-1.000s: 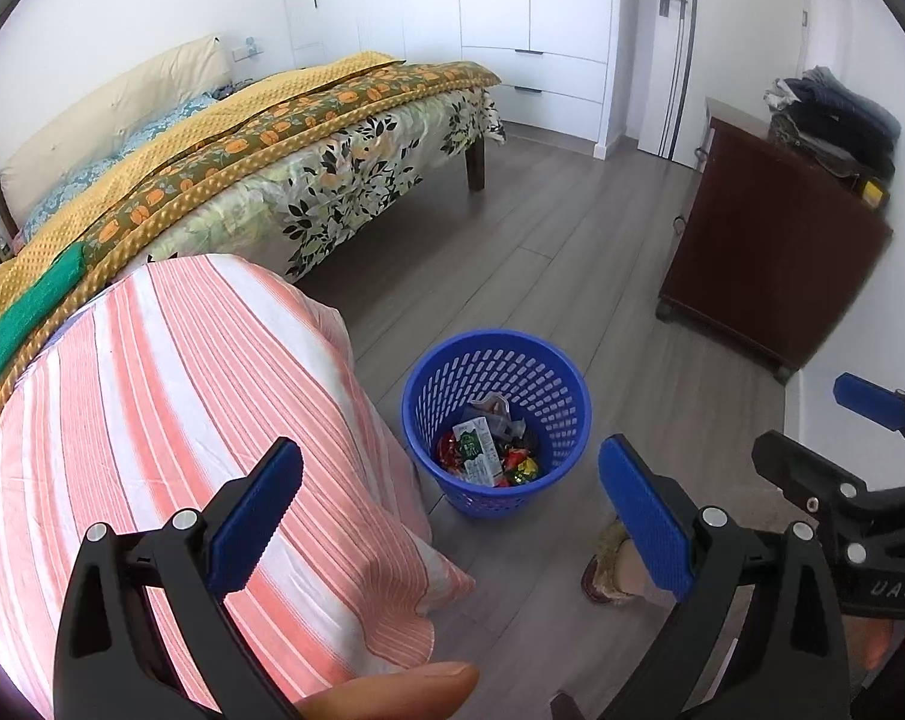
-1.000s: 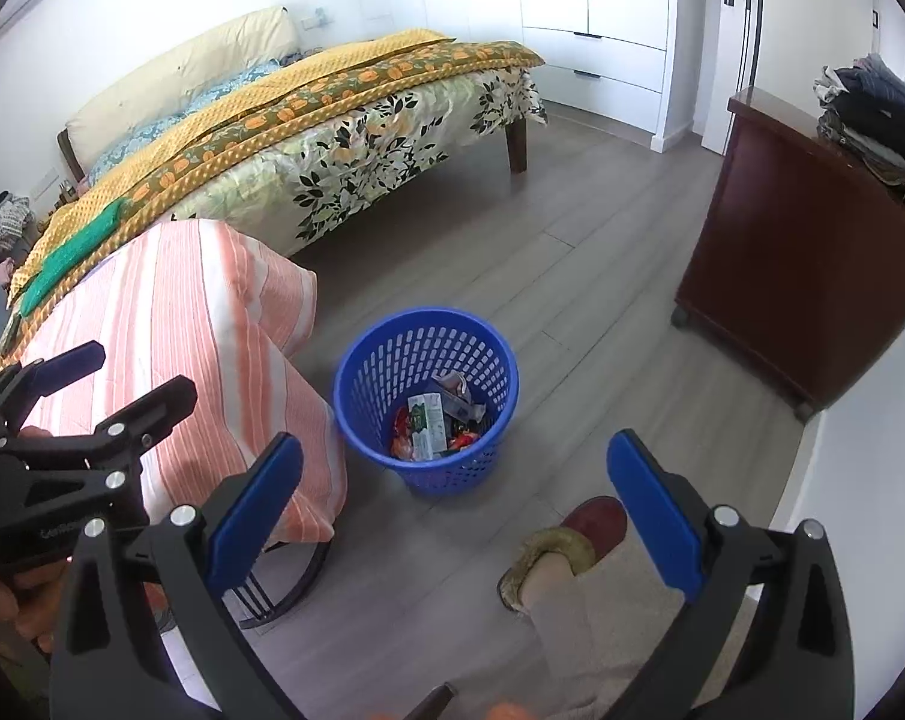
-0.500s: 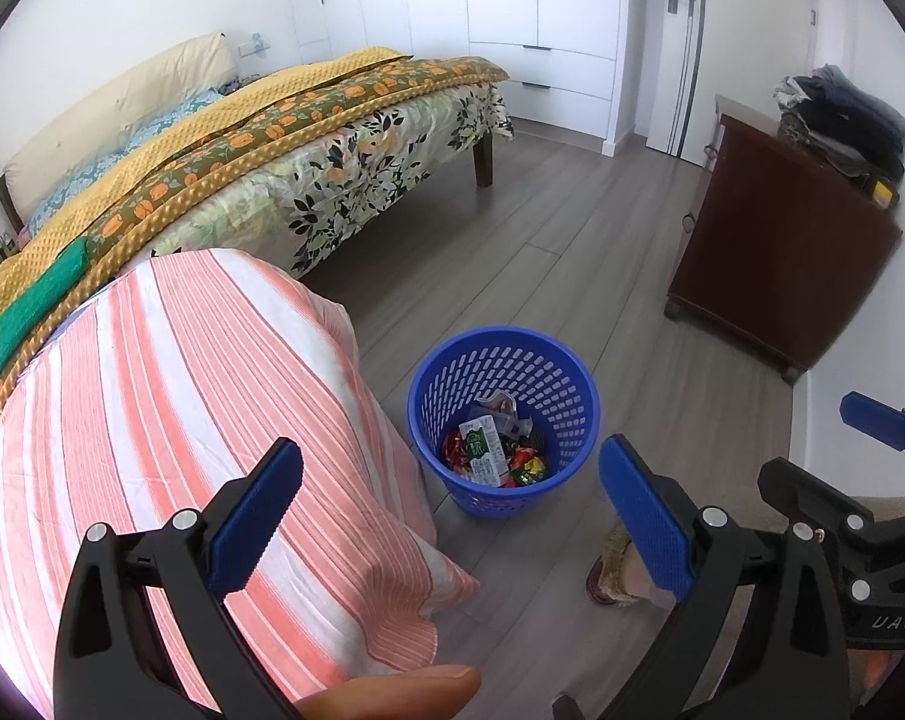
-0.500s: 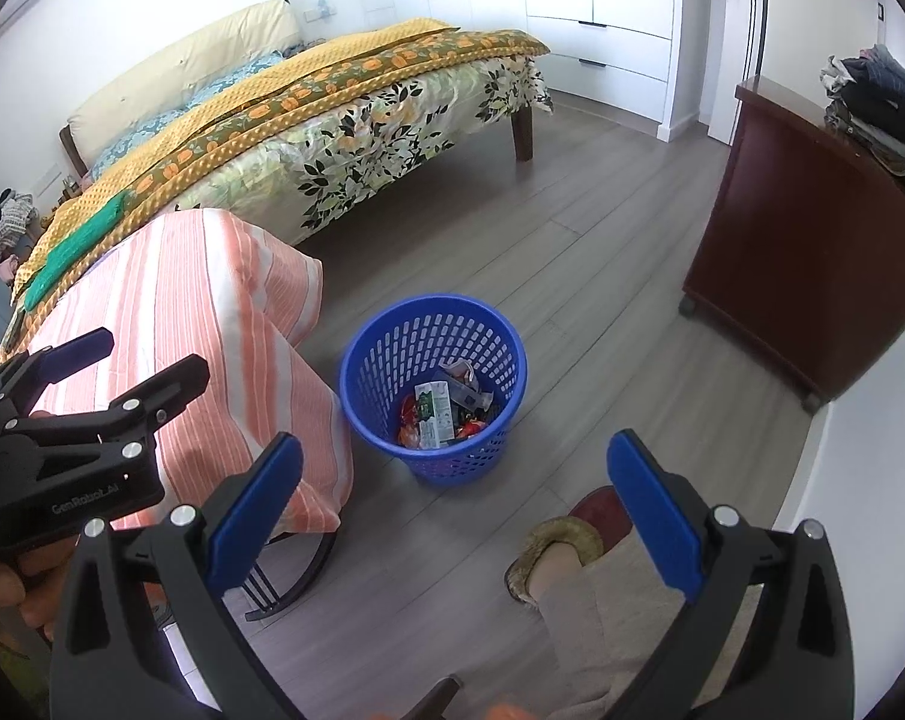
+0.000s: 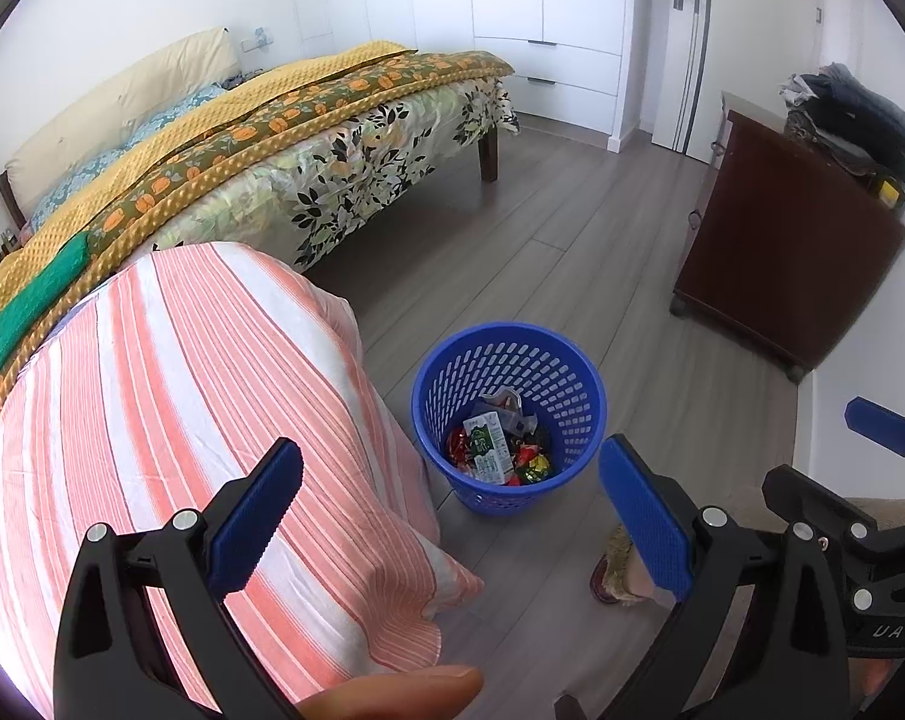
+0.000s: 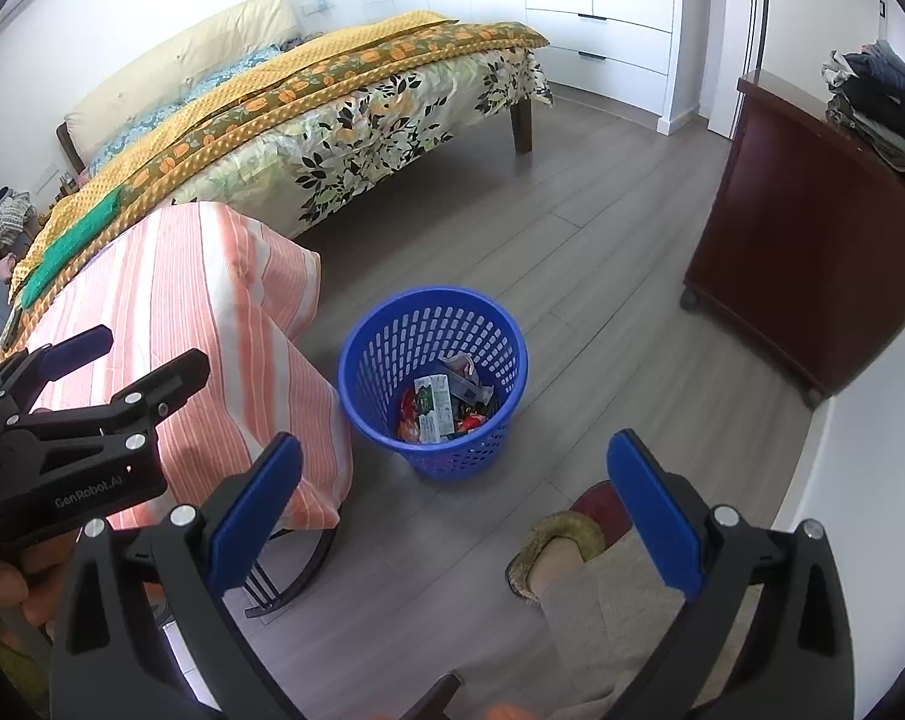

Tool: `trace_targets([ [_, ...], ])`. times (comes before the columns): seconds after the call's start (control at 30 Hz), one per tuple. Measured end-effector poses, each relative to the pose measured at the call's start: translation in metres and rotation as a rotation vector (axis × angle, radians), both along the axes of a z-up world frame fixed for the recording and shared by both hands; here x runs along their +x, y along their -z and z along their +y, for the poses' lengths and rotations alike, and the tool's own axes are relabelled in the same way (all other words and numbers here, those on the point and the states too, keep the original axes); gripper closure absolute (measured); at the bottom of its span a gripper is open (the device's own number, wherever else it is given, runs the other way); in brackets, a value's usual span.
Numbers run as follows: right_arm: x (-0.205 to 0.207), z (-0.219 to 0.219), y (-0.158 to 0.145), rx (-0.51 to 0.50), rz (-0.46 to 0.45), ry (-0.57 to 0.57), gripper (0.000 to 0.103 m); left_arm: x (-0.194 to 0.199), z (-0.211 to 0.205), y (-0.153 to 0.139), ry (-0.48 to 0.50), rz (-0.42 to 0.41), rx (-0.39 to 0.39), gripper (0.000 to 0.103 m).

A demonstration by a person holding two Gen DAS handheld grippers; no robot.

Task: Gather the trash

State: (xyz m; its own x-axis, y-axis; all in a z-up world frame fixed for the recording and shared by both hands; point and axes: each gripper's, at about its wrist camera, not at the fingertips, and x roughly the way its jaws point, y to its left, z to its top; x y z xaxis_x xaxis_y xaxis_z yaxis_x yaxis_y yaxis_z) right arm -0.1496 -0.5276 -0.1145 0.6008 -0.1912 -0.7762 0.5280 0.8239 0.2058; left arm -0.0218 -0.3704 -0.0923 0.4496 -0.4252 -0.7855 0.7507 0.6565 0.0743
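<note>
Left gripper, right gripper: both spread wide, empty. Blue basket on floor just beside striped cloth's hanging corner; wrappers and carton at bottom. Likely collecting finished. Next: scan floor for strays.

A basket stands on the floor ahead of me, with wrappers and a carton inside it. Just to its left is my cloth-covered desk, and behind the desk runs the bed. Across the floor to the right stands a cabinet against the wall, folded clothes on top. My foot rests on the floor near the basket, on its right.
</note>
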Motion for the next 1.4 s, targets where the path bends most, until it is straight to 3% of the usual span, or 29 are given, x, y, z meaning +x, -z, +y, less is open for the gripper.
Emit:
trace_targets([
  [1.4,0.0029,0.0023,0.0030,-0.001,0.005,-0.013,0.005,0.0045,0.0027,0.0036,-0.006,0.003,0.002,0.005],
])
